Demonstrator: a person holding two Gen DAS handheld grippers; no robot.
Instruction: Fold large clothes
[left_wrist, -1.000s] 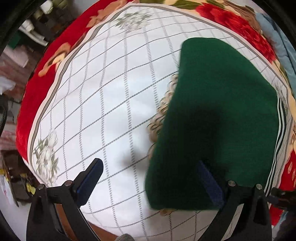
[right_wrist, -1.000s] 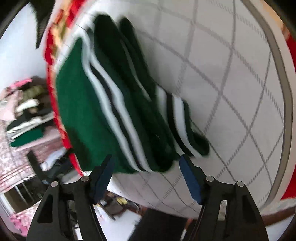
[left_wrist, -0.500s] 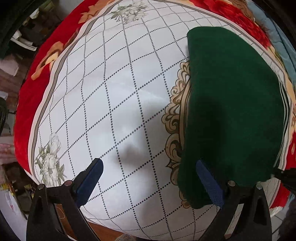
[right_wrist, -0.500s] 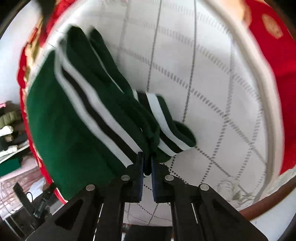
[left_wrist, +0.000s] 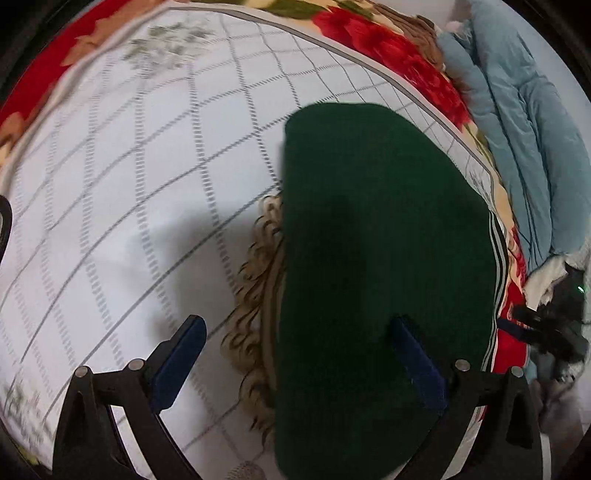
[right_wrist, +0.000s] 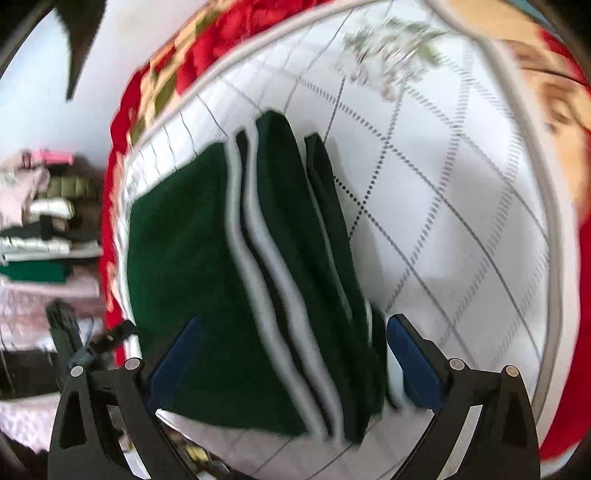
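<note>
Both grippers spread, holding nothing: left gripper (left_wrist: 291, 363) astride green garment (left_wrist: 380, 258) near edge; right gripper (right_wrist: 291, 358) over striped folds. Long axis running fwd, away from grippers, on bed blanket (left_wrist: 129, 184).

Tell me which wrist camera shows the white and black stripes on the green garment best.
The right wrist view: the stripes run down the middle of the folded green garment, between the open right gripper fingers, though motion-blurred. The left wrist view shows mostly plain green cloth, with stripes only as a thin sliver at its right edge.
</note>
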